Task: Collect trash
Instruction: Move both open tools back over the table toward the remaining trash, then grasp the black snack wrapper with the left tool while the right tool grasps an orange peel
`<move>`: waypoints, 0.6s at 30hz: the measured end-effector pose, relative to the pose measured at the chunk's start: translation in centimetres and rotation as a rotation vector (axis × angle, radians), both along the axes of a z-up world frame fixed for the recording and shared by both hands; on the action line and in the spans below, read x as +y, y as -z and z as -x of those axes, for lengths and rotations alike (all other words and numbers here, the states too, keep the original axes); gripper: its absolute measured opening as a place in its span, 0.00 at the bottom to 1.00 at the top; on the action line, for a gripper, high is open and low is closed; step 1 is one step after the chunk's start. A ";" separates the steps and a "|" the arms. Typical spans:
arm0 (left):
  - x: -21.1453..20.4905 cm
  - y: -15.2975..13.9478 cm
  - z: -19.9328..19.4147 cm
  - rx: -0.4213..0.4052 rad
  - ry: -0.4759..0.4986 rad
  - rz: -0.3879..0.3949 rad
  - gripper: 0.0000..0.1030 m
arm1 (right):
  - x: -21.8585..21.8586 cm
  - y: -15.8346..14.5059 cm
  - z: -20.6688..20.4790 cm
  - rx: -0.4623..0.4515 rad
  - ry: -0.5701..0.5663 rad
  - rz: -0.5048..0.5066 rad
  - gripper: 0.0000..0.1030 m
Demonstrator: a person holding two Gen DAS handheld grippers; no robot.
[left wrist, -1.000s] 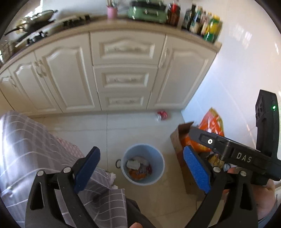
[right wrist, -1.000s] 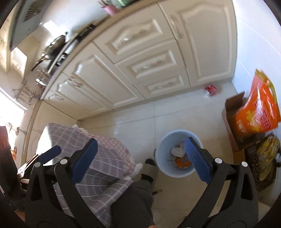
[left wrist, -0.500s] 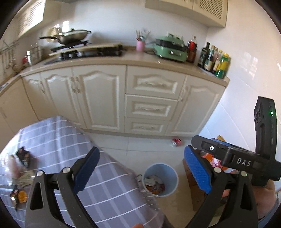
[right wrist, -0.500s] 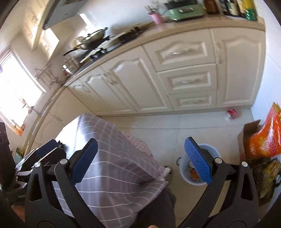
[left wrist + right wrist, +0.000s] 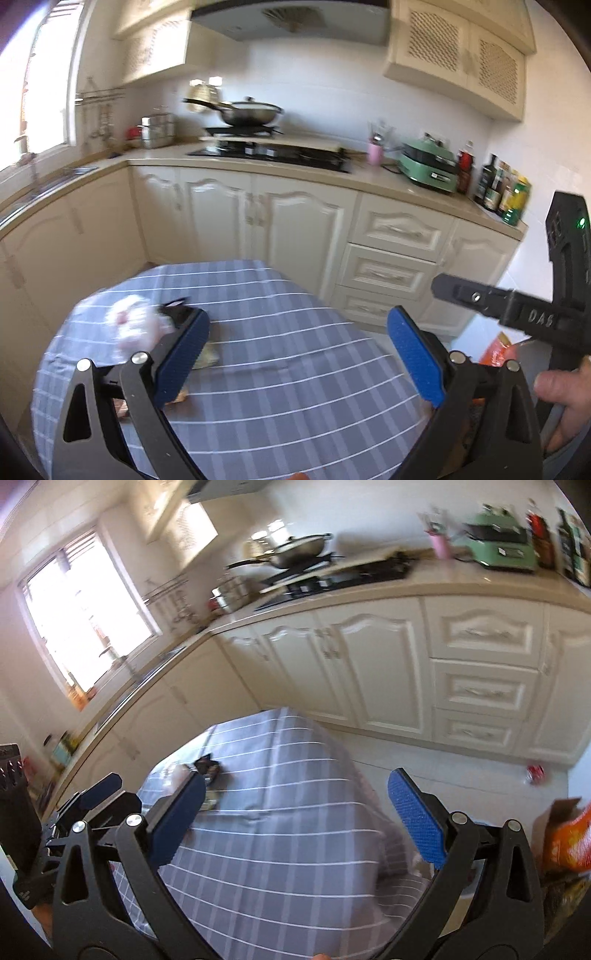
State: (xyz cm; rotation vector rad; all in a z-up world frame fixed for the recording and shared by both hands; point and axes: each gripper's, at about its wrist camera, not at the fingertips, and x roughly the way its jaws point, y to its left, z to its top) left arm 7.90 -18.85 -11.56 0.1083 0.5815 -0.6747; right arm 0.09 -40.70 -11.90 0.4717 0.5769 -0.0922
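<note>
The left claw hangs wide apart over the tabletop, blue pads spread and nothing between them. The right claw is just as wide, also empty, above the same grey checked cloth. From the left wrist view the right tool shows at the right edge, a hand wrapped around its black handle.

On the cloth, by the left claw's left pad, sits the trash: a crumpled pale pink-white wad, blurred, with a dark wrapper just beside it and something yellowish peeking out from behind the pad. A small orange scrap lies nearer, under that same finger. The right wrist view picks up the dark wrapper too, at the far left part of the cloth.

Past the tabletop's right edge, down on the tiled floor, a red can lies near the base of the cabinets. An orange bag stands in a cardboard box by the wall.

Beyond that, cream cabinets run along the back, with a stack of drawers. On the counter above: a wok on the black hob, a pink cup of utensils, a green appliance, then bottles in the corner. The window blazes bright on the left.
</note>
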 end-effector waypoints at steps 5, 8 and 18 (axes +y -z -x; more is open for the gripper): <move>5.5 0.7 -1.0 -0.006 -0.092 -0.001 0.92 | 4.6 -0.7 -2.4 -0.003 -0.085 0.029 0.94; 8.7 1.7 -1.9 0.001 -0.134 -0.012 0.92 | 7.6 -0.4 -3.7 0.012 -0.135 0.058 0.94; 14.1 8.4 -5.8 0.083 -0.201 -0.170 0.92 | 12.8 3.0 -7.1 0.120 -0.227 0.090 0.94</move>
